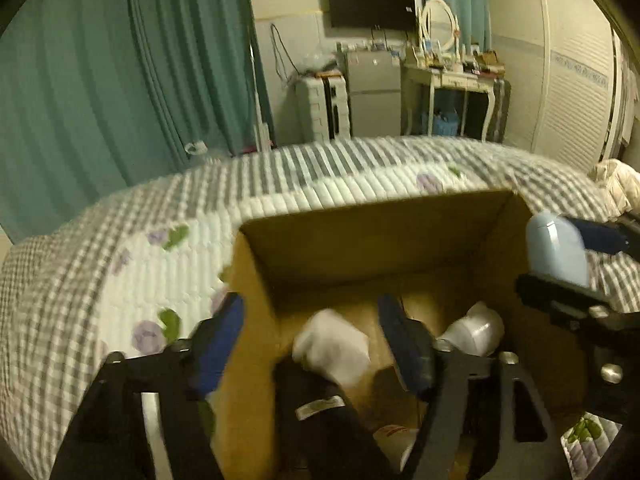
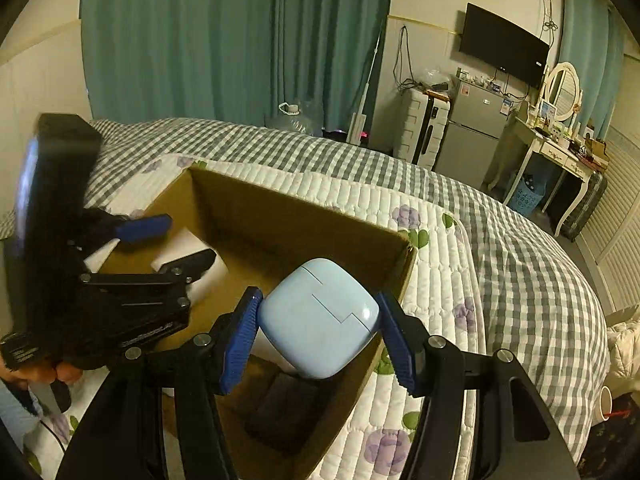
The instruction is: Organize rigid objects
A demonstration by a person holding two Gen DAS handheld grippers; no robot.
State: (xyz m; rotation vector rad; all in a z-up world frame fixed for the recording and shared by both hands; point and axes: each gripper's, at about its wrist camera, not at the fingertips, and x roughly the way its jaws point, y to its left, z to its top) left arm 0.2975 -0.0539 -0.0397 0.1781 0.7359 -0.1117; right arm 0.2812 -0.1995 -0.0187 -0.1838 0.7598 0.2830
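Observation:
An open cardboard box (image 1: 360, 232) (image 2: 280, 216) sits on the bed. My right gripper (image 2: 320, 328) is shut on a light blue rounded case (image 2: 320, 320) and holds it above the box's right side; the case also shows in the left wrist view (image 1: 556, 248). My left gripper (image 1: 312, 328) is open over the box's left wall, one finger outside, one inside; it also shows in the right wrist view (image 2: 168, 240). Below it in the box lie a white object (image 1: 332, 344), a white bottle-like object (image 1: 476, 332) and a dark object (image 2: 280, 408).
The bed has a white quilted floral cover (image 2: 432, 232) over a grey checked blanket (image 2: 520, 248). Behind it stand teal curtains (image 1: 120, 80), a white suitcase (image 1: 322, 108), a small fridge (image 1: 374, 92) and a dressing table (image 1: 452, 80). A cream bundle (image 1: 616, 184) lies at right.

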